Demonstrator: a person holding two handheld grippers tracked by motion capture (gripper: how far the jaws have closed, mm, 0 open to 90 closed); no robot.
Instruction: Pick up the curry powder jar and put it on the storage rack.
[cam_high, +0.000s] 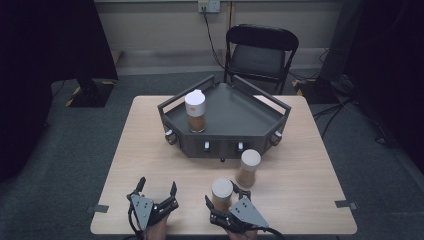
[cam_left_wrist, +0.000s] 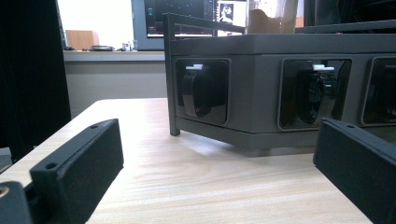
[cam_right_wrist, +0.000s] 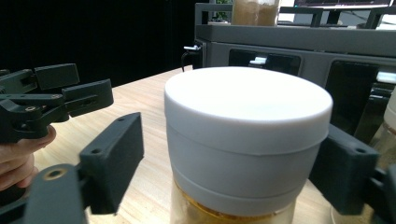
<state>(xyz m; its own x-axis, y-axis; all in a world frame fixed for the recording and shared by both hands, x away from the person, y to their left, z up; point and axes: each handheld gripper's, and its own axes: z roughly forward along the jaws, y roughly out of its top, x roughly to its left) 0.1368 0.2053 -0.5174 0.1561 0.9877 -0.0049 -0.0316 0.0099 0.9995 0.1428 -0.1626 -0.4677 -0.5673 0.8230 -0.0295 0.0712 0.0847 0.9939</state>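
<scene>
A white-lidded jar of brown powder (cam_high: 221, 191) (cam_right_wrist: 247, 135) stands near the table's front edge. My right gripper (cam_high: 221, 196) (cam_right_wrist: 233, 163) has a jaw on each side of it. In the right gripper view a narrow gap shows between the left jaw and the lid, so the jaws count as open. My left gripper (cam_high: 158, 184) (cam_left_wrist: 219, 154) rests open to its left with nothing between its jaws, pointed at the grey tray (cam_high: 220, 143) (cam_left_wrist: 261, 46). A second jar (cam_high: 248, 167) stands just in front of the tray. A third jar (cam_high: 195, 111) is inside the tray at its left.
The tray's front wall carries knobs and small switches (cam_left_wrist: 203, 93). A black folding chair (cam_high: 260, 52) stands behind the table. The right gripper view shows the left gripper (cam_right_wrist: 70, 88), held in a hand, and the second jar (cam_right_wrist: 388, 130) at the right edge.
</scene>
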